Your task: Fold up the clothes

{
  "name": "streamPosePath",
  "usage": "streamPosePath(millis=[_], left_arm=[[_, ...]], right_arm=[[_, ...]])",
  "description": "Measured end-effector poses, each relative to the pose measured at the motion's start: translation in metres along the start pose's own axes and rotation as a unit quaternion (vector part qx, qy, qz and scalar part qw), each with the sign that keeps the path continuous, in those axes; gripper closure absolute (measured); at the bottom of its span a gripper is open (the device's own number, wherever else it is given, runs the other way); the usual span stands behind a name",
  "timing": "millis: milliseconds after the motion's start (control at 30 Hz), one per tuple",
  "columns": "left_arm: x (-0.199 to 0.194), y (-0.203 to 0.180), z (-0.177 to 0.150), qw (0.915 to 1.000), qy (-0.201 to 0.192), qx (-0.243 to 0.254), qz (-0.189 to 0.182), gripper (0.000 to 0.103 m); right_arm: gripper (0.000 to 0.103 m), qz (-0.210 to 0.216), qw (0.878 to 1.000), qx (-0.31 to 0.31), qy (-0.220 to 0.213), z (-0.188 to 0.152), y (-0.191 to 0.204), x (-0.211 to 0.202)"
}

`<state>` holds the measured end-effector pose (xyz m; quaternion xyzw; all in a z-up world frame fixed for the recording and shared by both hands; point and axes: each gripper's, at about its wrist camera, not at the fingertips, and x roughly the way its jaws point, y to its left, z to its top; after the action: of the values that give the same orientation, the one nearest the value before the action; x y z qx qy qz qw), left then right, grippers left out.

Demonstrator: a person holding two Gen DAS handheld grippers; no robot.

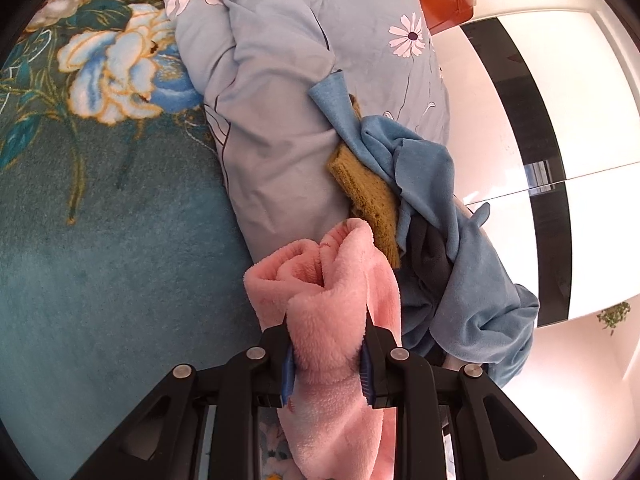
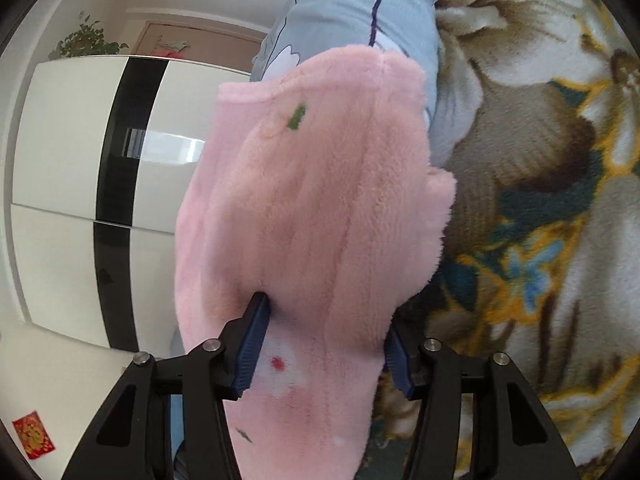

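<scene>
Left wrist: left tongs point(image 1: 327, 356) clamp bunched pink fleece point(image 1: 320, 292); right tongs point(image 2: 320, 352) likewise point(image 2: 320, 200), lifting for folding; clothes pile point(image 1: 440, 220) at 2 o'clock.

No readable text, label, brand name or number is shown in either view. The only item that might carry writing is a small red packet point(image 2: 33, 435) with gold ornament, seen low at the left edge of the right wrist view against the pale floor or wall; its markings are too small and blurred to be read, and it cannot be told whether they are characters or pattern. The marks on the pink fleece garment point(image 2: 320, 208) are printed flowers and leaves, not letters. The flower prints on the blue quilt point(image 1: 280, 80) and on the teal blanket point(image 1: 100, 220) likewise carry no writing.
</scene>
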<state>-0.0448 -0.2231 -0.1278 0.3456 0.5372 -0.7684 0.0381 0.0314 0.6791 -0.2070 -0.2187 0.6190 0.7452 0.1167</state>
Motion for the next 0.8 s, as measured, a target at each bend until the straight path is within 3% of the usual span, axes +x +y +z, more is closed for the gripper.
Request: streamPosePath(millis=[33, 100, 167, 367, 467, 533, 600, 800], left_arm=[[-0.001, -0.001, 0.0, 1.0, -0.001, 0.0, 0.001, 0.076], [-0.003, -0.002, -0.001, 1.0, -0.002, -0.001, 0.002, 0.076], [-0.007, -0.005, -0.001, 1.0, -0.004, -0.003, -0.002, 0.076], [-0.038, -0.022, 0.007, 0.9993, -0.01, 0.012, -0.035, 0.077], [-0.064, -0.029, 0.014, 0.9977, -0.018, 0.026, -0.06, 0.077], [-0.082, -0.021, 0.017, 0.9975, -0.024, 0.033, -0.058, 0.077], [-0.098, -0.002, 0.018, 0.9983, -0.029, 0.03, -0.041, 0.077], [-0.137, 0.09, 0.021, 0.9976, -0.031, -0.019, 0.059, 0.077]], right_arm=[[0.064, 0.002, 1.0, 0.002, 0.003, 0.0, 0.003, 0.002], [0.088, -0.008, 1.0, 0.001, 0.006, 0.001, 0.012, 0.003], [0.091, -0.013, 1.0, -0.01, 0.007, 0.002, 0.024, -0.005], [0.094, 0.022, 0.996, -0.089, -0.011, 0.001, 0.084, -0.063], [0.094, 0.023, 0.99, -0.137, -0.009, -0.018, 0.104, -0.099], [0.094, 0.019, 0.987, -0.162, -0.004, -0.036, 0.11, -0.12], [0.094, -0.004, 0.988, -0.156, 0.013, -0.054, 0.094, -0.132], [0.094, -0.118, 0.987, -0.08, 0.078, -0.112, -0.023, -0.162]])
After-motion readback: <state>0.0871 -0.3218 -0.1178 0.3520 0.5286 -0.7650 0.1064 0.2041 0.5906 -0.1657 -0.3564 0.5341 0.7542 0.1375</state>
